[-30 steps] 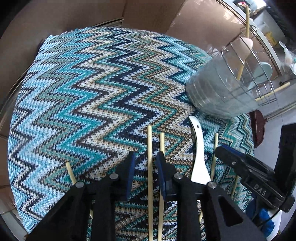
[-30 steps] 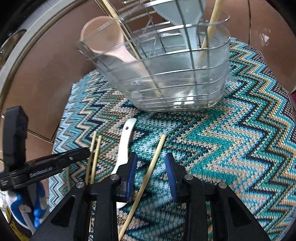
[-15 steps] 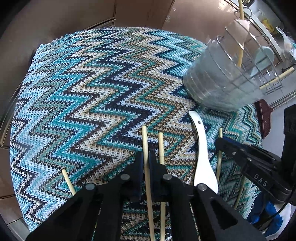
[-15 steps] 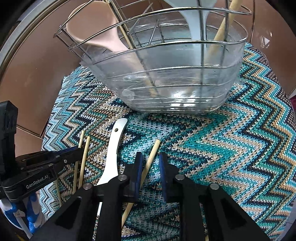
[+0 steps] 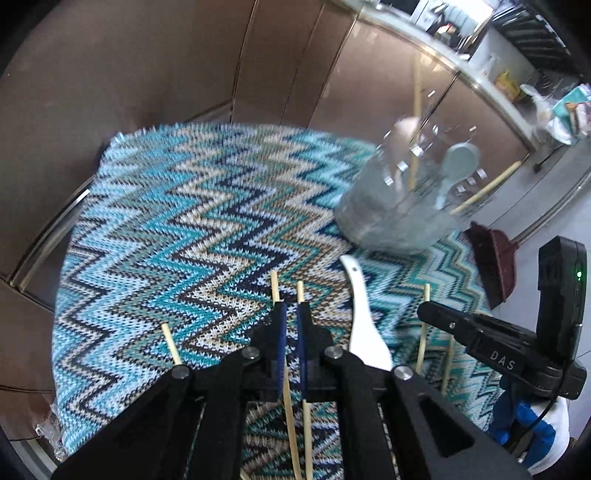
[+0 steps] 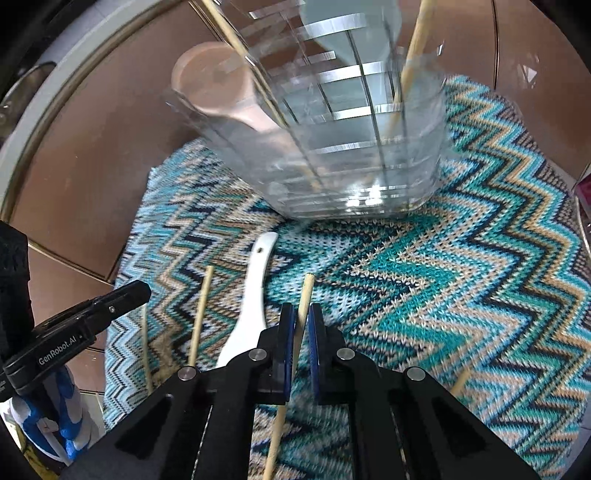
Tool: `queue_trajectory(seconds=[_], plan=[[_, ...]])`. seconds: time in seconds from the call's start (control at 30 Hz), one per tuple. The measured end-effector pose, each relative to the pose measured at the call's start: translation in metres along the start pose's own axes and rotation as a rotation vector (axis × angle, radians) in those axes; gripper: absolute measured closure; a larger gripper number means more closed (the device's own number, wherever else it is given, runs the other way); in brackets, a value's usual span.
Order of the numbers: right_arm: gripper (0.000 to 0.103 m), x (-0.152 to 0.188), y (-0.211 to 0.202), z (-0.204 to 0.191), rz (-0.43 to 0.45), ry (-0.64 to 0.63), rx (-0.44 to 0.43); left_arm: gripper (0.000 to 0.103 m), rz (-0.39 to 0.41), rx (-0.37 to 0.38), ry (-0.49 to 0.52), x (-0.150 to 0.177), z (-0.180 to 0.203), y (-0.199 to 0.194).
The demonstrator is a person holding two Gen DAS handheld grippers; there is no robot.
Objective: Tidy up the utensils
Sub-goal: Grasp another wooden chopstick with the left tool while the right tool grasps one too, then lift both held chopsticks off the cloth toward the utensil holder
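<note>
The left hand-held gripper [image 5: 290,325] pinches one chopstick [image 5: 275,290]; a second chopstick [image 5: 300,291] lies just beside it at three o'clock. The right hand-held gripper [image 6: 302,325], its jaws having just closed, pinches another chopstick [image 6: 306,291]. One white spoon [image 6: 253,299] lies on the zigzag mat [image 6: 443,295] at nine o'clock of it. The clear wire holder [image 6: 351,155] at twelve o'clock holds two spoons, one pink [image 6: 218,88] and one grey [image 6: 351,33], and two chopsticks.

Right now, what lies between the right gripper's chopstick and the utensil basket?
Right wrist view: only bare zigzag mat between the chopstick held in the right gripper and the basket; the white spoon lies just left.
</note>
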State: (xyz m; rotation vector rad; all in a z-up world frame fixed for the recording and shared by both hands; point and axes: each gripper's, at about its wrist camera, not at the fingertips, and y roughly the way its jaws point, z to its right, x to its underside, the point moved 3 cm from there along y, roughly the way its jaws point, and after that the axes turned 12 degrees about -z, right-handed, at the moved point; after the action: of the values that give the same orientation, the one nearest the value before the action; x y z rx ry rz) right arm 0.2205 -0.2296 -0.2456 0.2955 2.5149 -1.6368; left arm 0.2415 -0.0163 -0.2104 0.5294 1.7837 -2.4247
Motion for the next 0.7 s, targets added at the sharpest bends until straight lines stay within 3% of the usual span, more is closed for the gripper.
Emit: queue_trajectory(seconds=[0.13,0.3,0.53,0.7], plan=[[0.096,0.016,-0.027,-0.008,0.060,-0.029,0.002,0.098,0.051,0.010,0.010,0.011,0.006,-0.023],[0.097,0.034,-0.052,-0.015,0.107,-0.050,-0.004,0.098,0.049,-0.007,0.003,0.019,0.006,-0.032],[0.097,0.044,-0.064,-0.023,0.141,-0.076,-0.021,0.095,-0.040,0.001,-0.034,0.015,-0.001,-0.002],[0.097,0.040,-0.059,-0.019,0.144,-0.088,-0.041,0.087,-0.114,-0.021,-0.055,0.001,-0.004,0.032]])
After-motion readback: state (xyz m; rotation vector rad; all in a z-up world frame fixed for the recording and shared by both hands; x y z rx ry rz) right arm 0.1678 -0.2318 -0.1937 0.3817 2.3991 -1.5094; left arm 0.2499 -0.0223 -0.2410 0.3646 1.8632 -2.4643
